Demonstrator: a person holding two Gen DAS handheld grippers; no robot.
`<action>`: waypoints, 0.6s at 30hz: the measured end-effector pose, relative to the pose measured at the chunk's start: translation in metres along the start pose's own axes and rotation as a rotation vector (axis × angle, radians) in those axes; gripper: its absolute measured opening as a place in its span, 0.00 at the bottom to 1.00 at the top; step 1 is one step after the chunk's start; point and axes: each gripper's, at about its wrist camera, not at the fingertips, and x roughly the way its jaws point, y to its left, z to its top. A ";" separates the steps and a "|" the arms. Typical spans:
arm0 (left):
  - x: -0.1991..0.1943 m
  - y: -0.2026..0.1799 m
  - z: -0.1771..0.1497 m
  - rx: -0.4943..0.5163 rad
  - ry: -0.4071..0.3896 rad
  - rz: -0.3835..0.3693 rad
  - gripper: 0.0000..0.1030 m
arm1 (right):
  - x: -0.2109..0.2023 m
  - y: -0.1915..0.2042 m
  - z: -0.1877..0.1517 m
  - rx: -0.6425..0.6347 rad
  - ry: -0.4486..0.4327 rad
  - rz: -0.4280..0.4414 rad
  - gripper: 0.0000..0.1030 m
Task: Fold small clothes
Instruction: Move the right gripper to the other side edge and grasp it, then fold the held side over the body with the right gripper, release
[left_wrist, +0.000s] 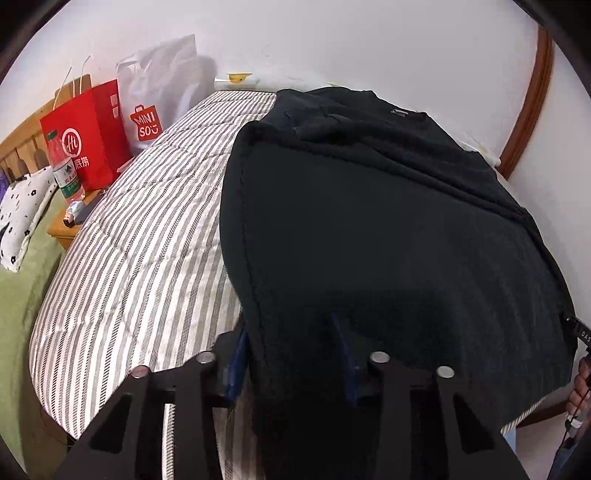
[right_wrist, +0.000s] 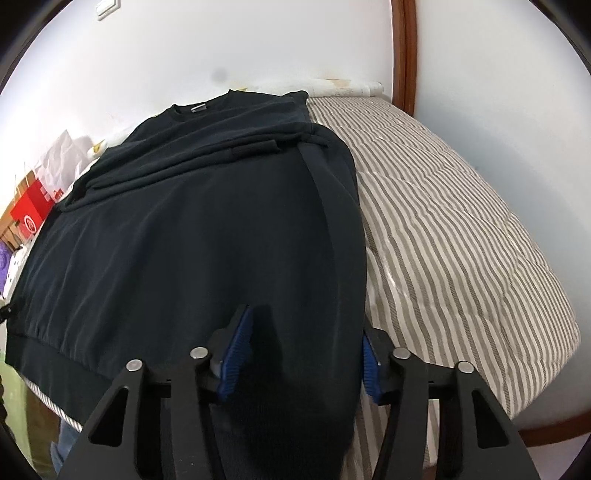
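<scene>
A black sweatshirt (left_wrist: 369, 221) lies flat on the striped mattress (left_wrist: 147, 240), neck toward the wall and sleeves folded across its chest. Its hem hangs over the near mattress edge. My left gripper (left_wrist: 291, 354) sits at the hem's left corner, shut on bunched cloth that fills the gap between its blue pads. In the right wrist view the same sweatshirt (right_wrist: 184, 221) fills the middle. My right gripper (right_wrist: 303, 354) straddles the hem's right corner. Its jaws stand fairly wide with a hump of cloth between them, and I see no firm pinch.
A red paper bag (left_wrist: 88, 140), a white shopping bag (left_wrist: 155, 96) and a water bottle (left_wrist: 64, 166) stand on a bedside table (left_wrist: 70, 225) at the left. A spotted pillow (left_wrist: 22, 218) lies beside it. Bare striped mattress (right_wrist: 461, 240) stretches right of the sweatshirt. A person's hand (left_wrist: 581, 384) shows at the right edge.
</scene>
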 end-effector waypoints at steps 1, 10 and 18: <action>0.001 0.001 0.002 -0.004 0.001 0.001 0.25 | 0.002 0.000 0.003 0.004 0.000 0.003 0.43; -0.016 0.010 0.010 -0.049 -0.035 -0.077 0.08 | -0.005 -0.008 0.010 0.028 -0.043 0.094 0.08; -0.068 0.018 0.007 -0.066 -0.130 -0.140 0.07 | -0.049 -0.028 0.007 0.108 -0.130 0.189 0.08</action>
